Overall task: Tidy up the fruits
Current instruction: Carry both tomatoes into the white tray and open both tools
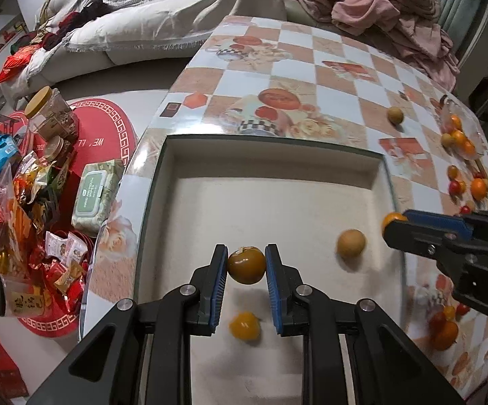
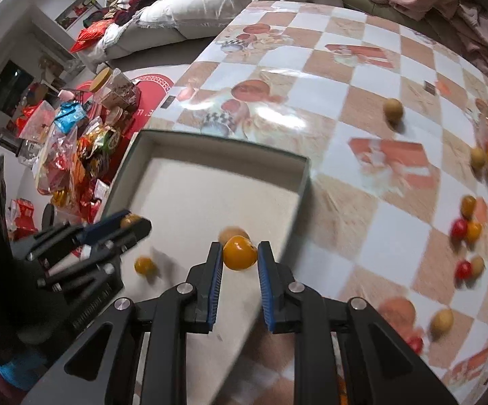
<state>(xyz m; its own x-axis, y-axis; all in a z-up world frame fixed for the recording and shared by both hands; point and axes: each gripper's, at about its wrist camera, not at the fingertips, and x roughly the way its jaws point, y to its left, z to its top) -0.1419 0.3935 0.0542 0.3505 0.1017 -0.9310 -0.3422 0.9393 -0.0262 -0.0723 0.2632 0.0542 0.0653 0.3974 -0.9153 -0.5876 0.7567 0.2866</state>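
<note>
My left gripper (image 1: 246,263) is shut on a brownish-orange fruit (image 1: 246,265) above the white tray (image 1: 271,155). An orange fruit (image 1: 244,326) and a tan round fruit (image 1: 351,244) lie in the tray. My right gripper (image 2: 240,255) is shut on an orange fruit (image 2: 239,252) over the tray's right edge (image 2: 303,182); it also shows in the left wrist view (image 1: 394,224). In the right wrist view the left gripper (image 2: 132,222) hangs over the tray and an orange fruit (image 2: 144,266) lies below it.
Loose orange, red and tan fruits (image 2: 473,229) lie on the checkered tablecloth (image 2: 362,118) right of the tray, one tan fruit (image 1: 395,114) farther back. Snack packets and jars (image 1: 34,175) crowd a low red table on the left. A sofa with clothes (image 1: 362,3) stands behind.
</note>
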